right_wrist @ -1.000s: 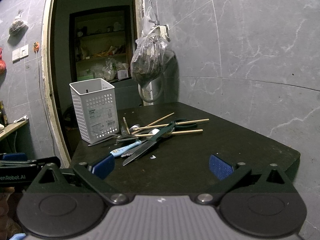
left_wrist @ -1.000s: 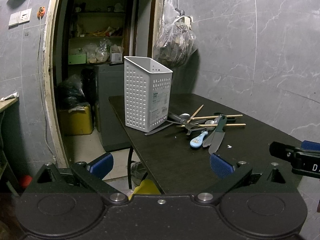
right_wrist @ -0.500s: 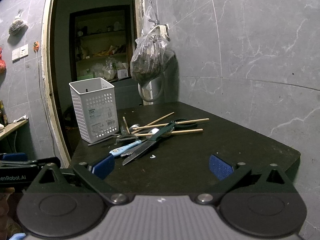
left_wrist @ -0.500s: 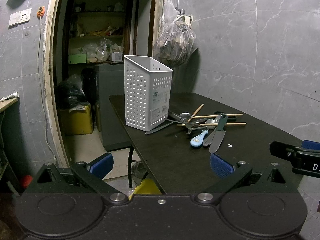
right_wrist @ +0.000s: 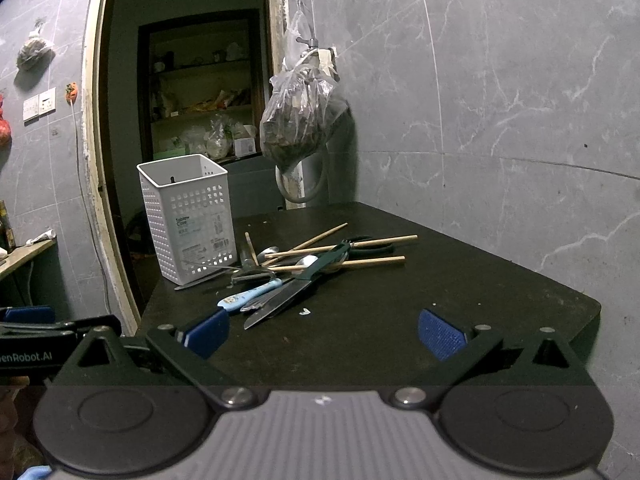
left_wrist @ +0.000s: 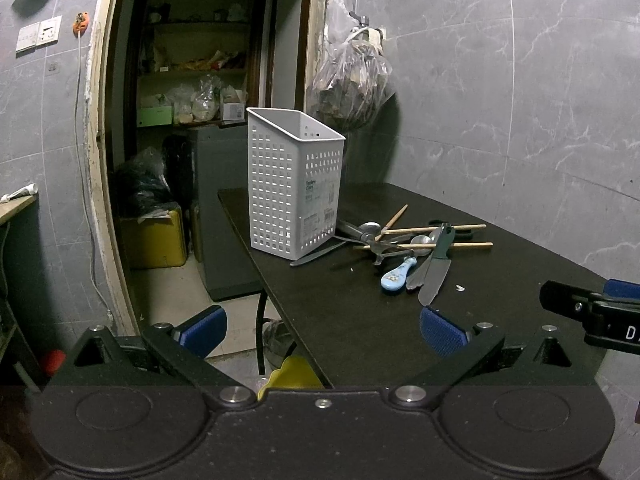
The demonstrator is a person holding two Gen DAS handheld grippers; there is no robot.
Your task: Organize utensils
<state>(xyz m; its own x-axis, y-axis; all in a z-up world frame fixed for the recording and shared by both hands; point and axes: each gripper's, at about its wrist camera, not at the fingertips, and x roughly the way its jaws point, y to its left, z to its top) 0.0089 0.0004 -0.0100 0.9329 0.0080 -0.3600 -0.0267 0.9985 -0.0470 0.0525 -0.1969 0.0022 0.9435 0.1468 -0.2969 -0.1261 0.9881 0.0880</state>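
Note:
A white perforated utensil holder (left_wrist: 294,184) stands upright on the dark table (left_wrist: 360,320), and shows in the right wrist view (right_wrist: 188,218) too. Beside it lies a pile of utensils (left_wrist: 408,244): wooden chopsticks (right_wrist: 340,250), spoons, scissors, a dark-handled knife (right_wrist: 292,294) and a blue-handled utensil (right_wrist: 246,296). My left gripper (left_wrist: 322,328) is open and empty, near the table's front left corner. My right gripper (right_wrist: 322,334) is open and empty, above the table's near edge, short of the pile.
A plastic bag (right_wrist: 302,124) hangs on the grey tiled wall behind the table. An open doorway (left_wrist: 192,120) with shelves lies to the left, with a yellow container (left_wrist: 154,236) on the floor. The right gripper's body shows at the left wrist view's right edge (left_wrist: 592,312).

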